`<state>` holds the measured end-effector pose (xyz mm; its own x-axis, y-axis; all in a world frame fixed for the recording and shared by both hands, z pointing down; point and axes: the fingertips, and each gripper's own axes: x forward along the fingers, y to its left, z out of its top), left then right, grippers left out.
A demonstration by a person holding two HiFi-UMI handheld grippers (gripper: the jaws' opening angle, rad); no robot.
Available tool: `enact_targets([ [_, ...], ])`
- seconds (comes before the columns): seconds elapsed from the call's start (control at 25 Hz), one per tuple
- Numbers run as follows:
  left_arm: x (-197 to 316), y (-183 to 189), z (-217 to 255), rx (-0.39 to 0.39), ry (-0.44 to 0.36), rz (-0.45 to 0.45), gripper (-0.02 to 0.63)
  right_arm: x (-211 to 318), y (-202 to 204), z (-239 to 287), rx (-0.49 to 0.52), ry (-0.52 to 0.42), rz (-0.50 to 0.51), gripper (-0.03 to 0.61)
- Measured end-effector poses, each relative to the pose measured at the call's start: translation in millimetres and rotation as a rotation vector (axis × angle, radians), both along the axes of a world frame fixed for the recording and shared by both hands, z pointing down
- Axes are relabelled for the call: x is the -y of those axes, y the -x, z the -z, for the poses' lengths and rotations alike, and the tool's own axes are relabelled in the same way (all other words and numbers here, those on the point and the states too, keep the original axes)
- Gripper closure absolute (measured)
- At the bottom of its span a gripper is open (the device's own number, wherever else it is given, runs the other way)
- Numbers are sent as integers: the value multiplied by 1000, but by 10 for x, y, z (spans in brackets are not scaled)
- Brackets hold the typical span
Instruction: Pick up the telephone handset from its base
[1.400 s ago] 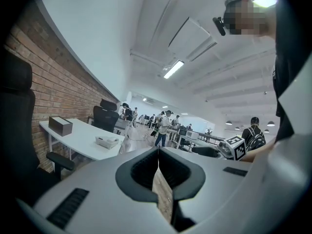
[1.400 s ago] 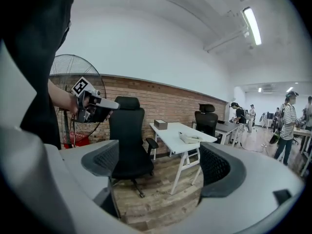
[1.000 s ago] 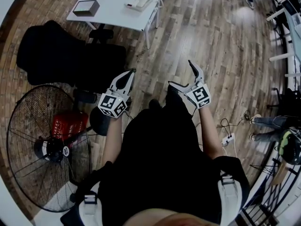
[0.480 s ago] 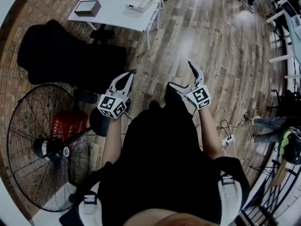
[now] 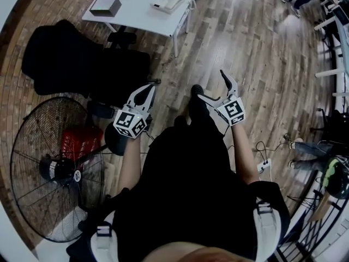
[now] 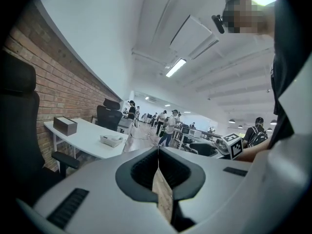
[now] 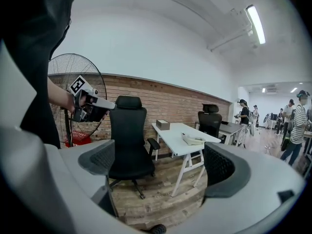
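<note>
Head view: left tool point(image 5: 147, 89) pinched together, right tool point(image 5: 210, 84) spread.

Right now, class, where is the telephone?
The telephone sits at the head view's top centre, on the white table, to the right of the dark box.

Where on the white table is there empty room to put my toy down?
The white table is bare between the box and the telephone. The wood floor right of it is open too. Crowded: beside the black office chair and the big fan.
</note>
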<state>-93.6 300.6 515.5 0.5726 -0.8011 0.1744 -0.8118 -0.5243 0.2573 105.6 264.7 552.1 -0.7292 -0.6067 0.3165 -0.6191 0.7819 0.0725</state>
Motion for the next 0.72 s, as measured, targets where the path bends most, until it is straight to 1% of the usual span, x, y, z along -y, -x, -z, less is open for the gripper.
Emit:
enact_targets([
  [0.12,109,8,-1,3,2,3,592,125,-2,-51,-10,5,2,28],
  [0.28,288,-1,10,9,3,5,592,309,16,-23,15,17,5,29],
  [0.48,522,15,-2,5,16,21,592,578,12,-80,-1,19,20,29],
  [0.72,823,34,0,5,22,24,592,912,34,-32,24,17,9,29],
])
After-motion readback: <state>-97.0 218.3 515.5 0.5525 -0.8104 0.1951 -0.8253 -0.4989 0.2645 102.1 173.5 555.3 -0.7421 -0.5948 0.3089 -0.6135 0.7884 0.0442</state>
